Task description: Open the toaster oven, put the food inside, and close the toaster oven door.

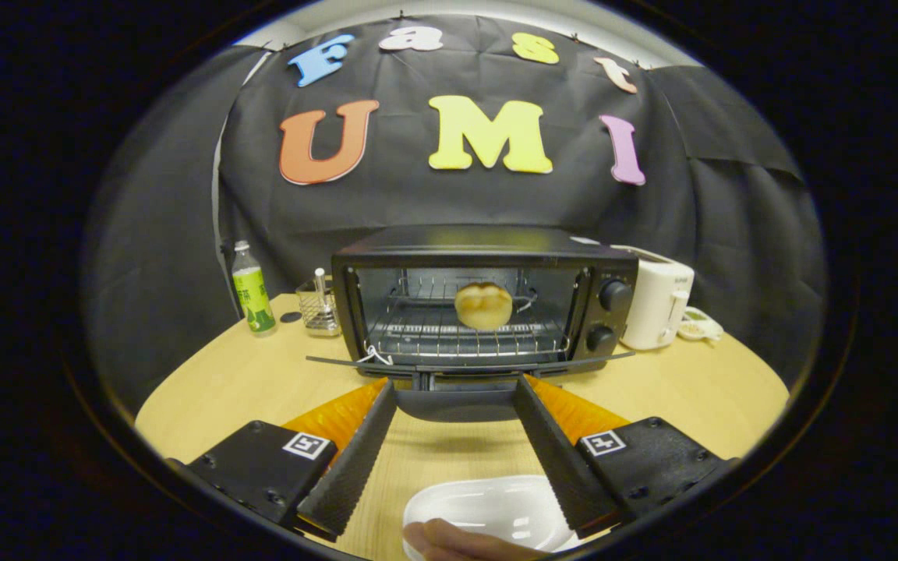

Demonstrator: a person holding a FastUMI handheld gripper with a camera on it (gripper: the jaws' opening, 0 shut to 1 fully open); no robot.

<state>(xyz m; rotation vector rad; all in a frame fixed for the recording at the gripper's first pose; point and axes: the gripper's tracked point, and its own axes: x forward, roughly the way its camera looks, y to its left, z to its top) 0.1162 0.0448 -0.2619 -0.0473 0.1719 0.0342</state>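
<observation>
Toaster oven (pixel 488 300) sits toward the back edge of the round wooden table (pixel 207 386), door (pixel 464 364) dropped fully open and lying flat toward the camera. Bread roll (pixel 483 305) is inside on the wire rack (pixel 433 333), roughly centred. Two black knobs (pixel 614 296) stacked on the oven's right panel.

Gripper (pixel 454 389) fingers spread wide, nothing between the pads. Both fingertips sit just under the front edge of the open door, with the dark door handle (pixel 455 403) in the gap between them. Can't tell whether the tips touch the door or handle. Serrated black finger (pixel 351 456) on the left, its mate on the right, orange backing behind each.

White dish (pixel 488 506) on the table near the front edge, low between the finger bases, empty as far as visible. Part of a hand (pixel 457 541) at the dish's near rim.

Left of the oven near the back edge: green-labelled drink bottle (pixel 252 290) standing upright, then a small wire mesh holder (pixel 318 305) with something upright in it, just beside the oven's left wall. Small dark round spot on the table between bottle and holder. Right of the oven: white toaster (pixel 658 304), close to the oven's side, and a small white item (pixel 700 326) beyond that; too small to identify.
</observation>
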